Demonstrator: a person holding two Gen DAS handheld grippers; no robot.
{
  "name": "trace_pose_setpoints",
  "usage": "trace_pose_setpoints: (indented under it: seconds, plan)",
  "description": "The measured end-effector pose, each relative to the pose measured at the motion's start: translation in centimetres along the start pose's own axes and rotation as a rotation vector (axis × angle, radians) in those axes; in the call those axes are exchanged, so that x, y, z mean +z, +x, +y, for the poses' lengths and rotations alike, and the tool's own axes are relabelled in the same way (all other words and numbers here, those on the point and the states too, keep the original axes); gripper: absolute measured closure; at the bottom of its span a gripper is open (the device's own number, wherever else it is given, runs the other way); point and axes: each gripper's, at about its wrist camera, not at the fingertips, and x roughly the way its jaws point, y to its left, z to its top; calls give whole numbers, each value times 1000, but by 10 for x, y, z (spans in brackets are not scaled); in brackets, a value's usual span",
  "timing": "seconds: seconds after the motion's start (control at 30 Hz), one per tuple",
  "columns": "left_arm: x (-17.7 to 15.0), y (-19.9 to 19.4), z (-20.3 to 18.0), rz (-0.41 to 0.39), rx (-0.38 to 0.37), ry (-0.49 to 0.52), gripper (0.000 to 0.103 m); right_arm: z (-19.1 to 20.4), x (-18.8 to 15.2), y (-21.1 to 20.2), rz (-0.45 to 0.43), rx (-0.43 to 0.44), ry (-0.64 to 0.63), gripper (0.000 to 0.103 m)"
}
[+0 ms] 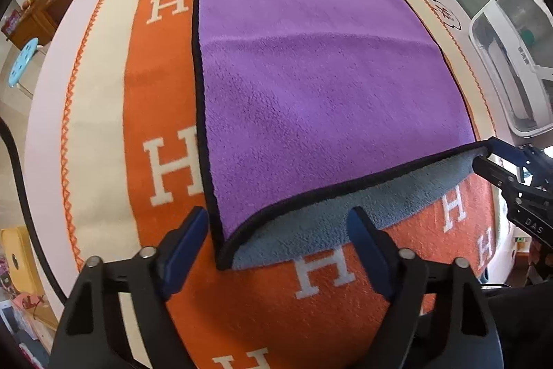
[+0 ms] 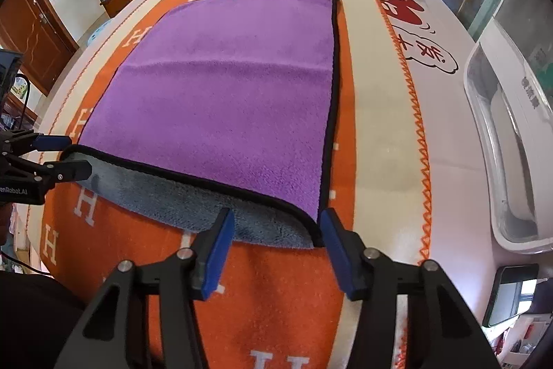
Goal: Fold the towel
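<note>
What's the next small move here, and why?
Probably close both jaws. The left gripper and right gripper each stand open with a near corner of the purple towel between the fingers, and the near edge is raised, grey underside showing. Neither looks clamped, so lifting now would likely leave the towel behind.

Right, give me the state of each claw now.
Left claw: open, either side of the near left corner of the towel, not clamped.
Right claw: open, either side of the near right corner, not clamped.
</note>
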Motion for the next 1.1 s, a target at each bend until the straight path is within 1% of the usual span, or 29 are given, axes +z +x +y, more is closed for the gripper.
trace_pose_setpoints:
  seconds: [0.07,0.13,0.17,0.23,0.3,0.33,0.4,0.5,0.57,0.6,0.63,0.73,0.8,0.9,1.1]
  plan:
    - [-3,0,1,0,-7,-7,30,-1,-1,1,-1,-3,-1,58]
    - [-7,-1,0,-5,-7,-11,37,-2,-2,1,0,-6,-5,61]
    - [-7,-1,0,-8,-8,-13,43,-2,-3,1,0,-8,-7,65]
    - [-9,-3,0,-15,-8,-19,49,-3,-5,1,3,-12,-11,70]
    - [-11,-4,1,-23,-10,-28,58,-3,-5,0,2,-14,-15,75]
    - [-12,-6,3,-25,-11,-32,60,-3,-6,-1,1,-18,-17,76]
    - [-12,-8,6,-31,-13,-39,67,-3,-7,-2,-4,-25,-17,82]
    - [-14,-11,9,-31,-11,-41,76,-4,-7,-3,-11,-29,-6,87]
    - [-15,-14,12,-30,-9,-40,80,-5,-8,-4,-16,-29,-2,90]
    - [-17,-14,12,-30,-6,-40,86,-4,-8,-5,-18,-29,-2,92]
    - [-16,-14,12,-30,-3,-40,88,-4,-8,-6,-20,-31,-2,92]
    - [-18,-16,12,-21,10,-36,92,-4,-7,-7,-24,-31,-1,94]
    - [-18,-18,11,-23,9,-30,94,-3,-7,-7,-26,-31,-3,97]
    - [-18,-20,8,-24,16,-17,97,-2,-7,-9,-31,-30,-9,98]
    - [-17,-26,8,-34,25,-25,98,-1,-4,-14,-46,-31,-19,99]
